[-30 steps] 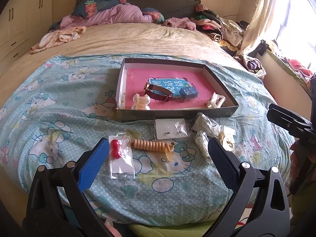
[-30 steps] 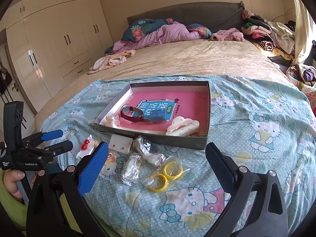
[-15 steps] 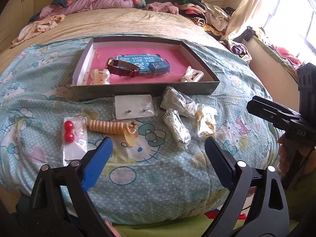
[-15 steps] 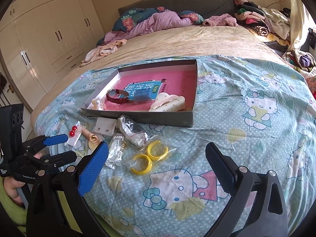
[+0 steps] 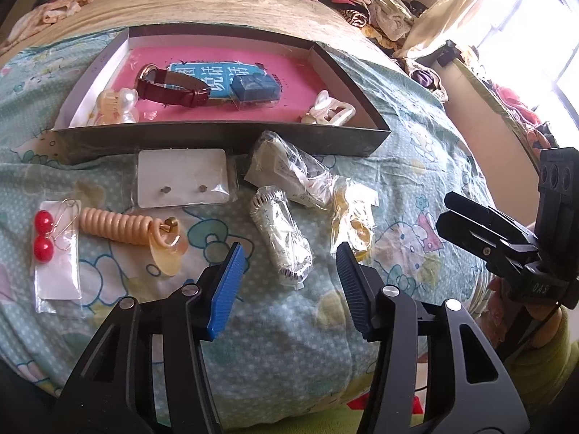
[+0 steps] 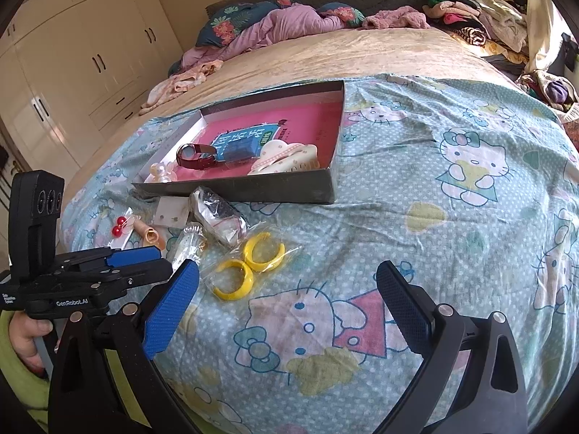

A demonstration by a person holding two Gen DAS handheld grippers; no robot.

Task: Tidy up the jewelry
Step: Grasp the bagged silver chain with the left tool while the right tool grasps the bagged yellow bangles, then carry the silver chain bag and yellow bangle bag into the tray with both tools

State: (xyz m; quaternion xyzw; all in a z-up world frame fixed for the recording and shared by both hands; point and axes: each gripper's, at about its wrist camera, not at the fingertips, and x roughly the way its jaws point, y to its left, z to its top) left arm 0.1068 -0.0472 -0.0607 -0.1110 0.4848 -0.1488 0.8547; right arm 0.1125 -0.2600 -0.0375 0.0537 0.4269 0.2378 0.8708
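A grey box (image 5: 224, 137) with a pink floor holds a red watch (image 5: 170, 86), a blue case (image 5: 255, 88) and two hair clips. In front of it on the bed lie a white earring card (image 5: 182, 179), red ball earrings (image 5: 45, 235), a beige coil clip (image 5: 126, 231), a silver bagged bracelet (image 5: 280, 238), another clear bag (image 5: 289, 171) and bagged yellow hoops (image 6: 249, 264). My left gripper (image 5: 289, 285) is open, its jaws partly narrowed on either side of the silver bagged bracelet's near end. My right gripper (image 6: 287, 307) is open and empty, just right of the yellow hoops.
The Hello Kitty sheet (image 6: 452, 199) covers the bed's near half. Pillows and clothes (image 6: 289, 21) pile at the headboard and right side. White wardrobes (image 6: 72, 54) stand to the left. A window (image 5: 542, 36) is at the right.
My left gripper has moved forward and down to the silver bagged bracelet and its jaws have narrowed. My right gripper has edged closer to the bed and stays wide open.
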